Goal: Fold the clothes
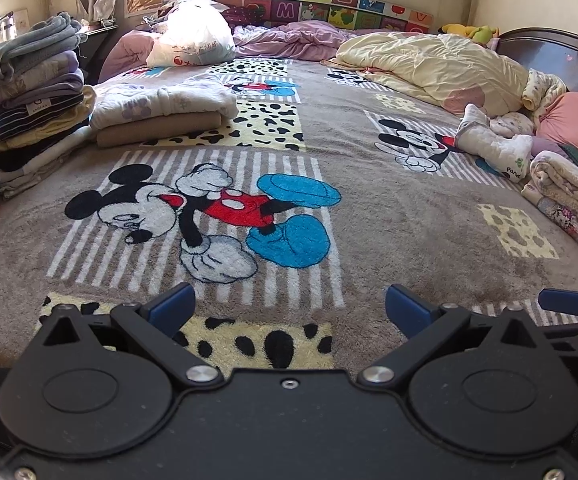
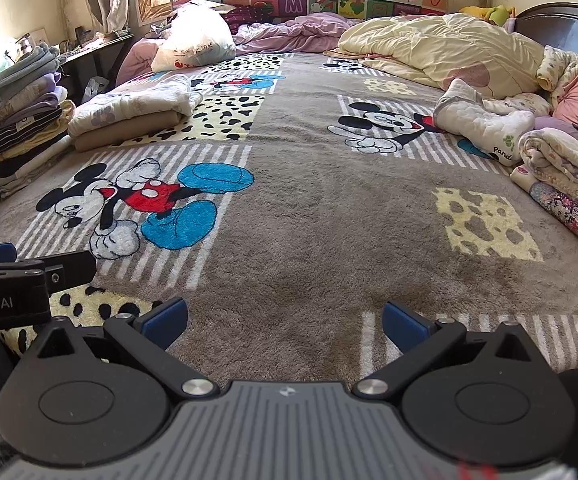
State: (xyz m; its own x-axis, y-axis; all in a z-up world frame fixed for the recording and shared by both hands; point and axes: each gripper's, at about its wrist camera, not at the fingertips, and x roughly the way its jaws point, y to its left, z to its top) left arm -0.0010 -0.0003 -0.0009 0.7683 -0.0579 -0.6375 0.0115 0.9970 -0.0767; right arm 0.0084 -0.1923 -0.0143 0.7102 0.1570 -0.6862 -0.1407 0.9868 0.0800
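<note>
Bedroom, grey Mickey-print fleece blanket [image 1: 369,216] bare mid-frame. Folded clothes stack [image 1: 29,92] upper left looks done; crumpled white quilted garment [image 2: 485,124] upper right remains. Left gripper [image 1: 289,308] and right gripper [image 2: 285,322] both spread wide, holding nothing.

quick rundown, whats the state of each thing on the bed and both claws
left claw: open, holding nothing
right claw: open, holding nothing
tall clothes stack: folded, piled at the left edge
white and tan garments: folded, stacked
white quilted garment: unfolded, crumpled
cream quilt: rumpled
floral blanket: rolled up
</note>
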